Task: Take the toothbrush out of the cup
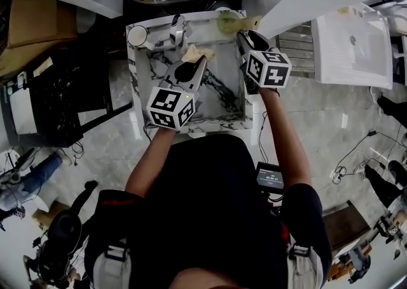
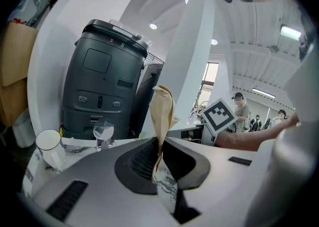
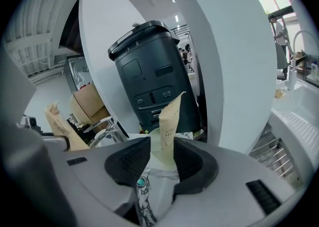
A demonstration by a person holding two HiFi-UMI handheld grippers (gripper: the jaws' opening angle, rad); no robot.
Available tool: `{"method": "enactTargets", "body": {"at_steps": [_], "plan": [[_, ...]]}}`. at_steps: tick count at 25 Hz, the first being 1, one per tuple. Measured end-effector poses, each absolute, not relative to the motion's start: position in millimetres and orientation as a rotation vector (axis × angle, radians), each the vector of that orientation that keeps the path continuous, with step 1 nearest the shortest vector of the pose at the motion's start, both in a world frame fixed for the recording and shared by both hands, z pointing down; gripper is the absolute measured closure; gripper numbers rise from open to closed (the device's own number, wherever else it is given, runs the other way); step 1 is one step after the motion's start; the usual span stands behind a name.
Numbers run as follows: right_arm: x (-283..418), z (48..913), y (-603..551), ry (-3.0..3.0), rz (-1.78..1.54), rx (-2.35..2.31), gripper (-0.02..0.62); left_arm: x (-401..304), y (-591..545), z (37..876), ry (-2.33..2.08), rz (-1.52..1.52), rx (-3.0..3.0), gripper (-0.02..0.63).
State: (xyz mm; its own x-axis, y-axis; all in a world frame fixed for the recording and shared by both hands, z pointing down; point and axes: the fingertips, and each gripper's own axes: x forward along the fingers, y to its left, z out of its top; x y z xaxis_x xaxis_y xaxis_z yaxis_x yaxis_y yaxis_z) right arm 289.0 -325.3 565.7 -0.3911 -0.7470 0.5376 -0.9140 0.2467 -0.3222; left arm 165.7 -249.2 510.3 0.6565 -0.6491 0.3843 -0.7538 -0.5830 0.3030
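My left gripper [image 1: 194, 62] [image 2: 160, 147] hangs over the marble basin [image 1: 222, 107] and is shut on a tan paper packet [image 1: 193, 53] [image 2: 162, 113], which sticks up out of the jaws. At the basin's back right, a second tan paper packet [image 1: 236, 22] [image 3: 169, 118] stands in a pale green cup [image 1: 226, 22] [image 3: 155, 150]. My right gripper [image 1: 245, 37] [image 3: 162, 153] is there with its jaws open on either side of that packet, the pads not pressing on it. No bare toothbrush shows in any view.
A white cup [image 1: 137, 35] [image 2: 49, 143] stands at the counter's back left, beside a chrome faucet [image 1: 178, 27] [image 2: 103, 132]. A tall black bin [image 2: 107, 81] [image 3: 149, 71] rises behind the counter. A white sink unit [image 1: 353, 43] stands at the right.
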Motion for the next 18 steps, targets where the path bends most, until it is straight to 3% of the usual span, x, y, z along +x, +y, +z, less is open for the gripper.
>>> {"method": "enactTargets", "body": {"at_steps": [18], "plan": [[289.5,576.3,-356.7,-2.166,0.815,1.622,0.460,139.5,-246.0,509.6,-1.190,0.304,2.391,0.569]]}}
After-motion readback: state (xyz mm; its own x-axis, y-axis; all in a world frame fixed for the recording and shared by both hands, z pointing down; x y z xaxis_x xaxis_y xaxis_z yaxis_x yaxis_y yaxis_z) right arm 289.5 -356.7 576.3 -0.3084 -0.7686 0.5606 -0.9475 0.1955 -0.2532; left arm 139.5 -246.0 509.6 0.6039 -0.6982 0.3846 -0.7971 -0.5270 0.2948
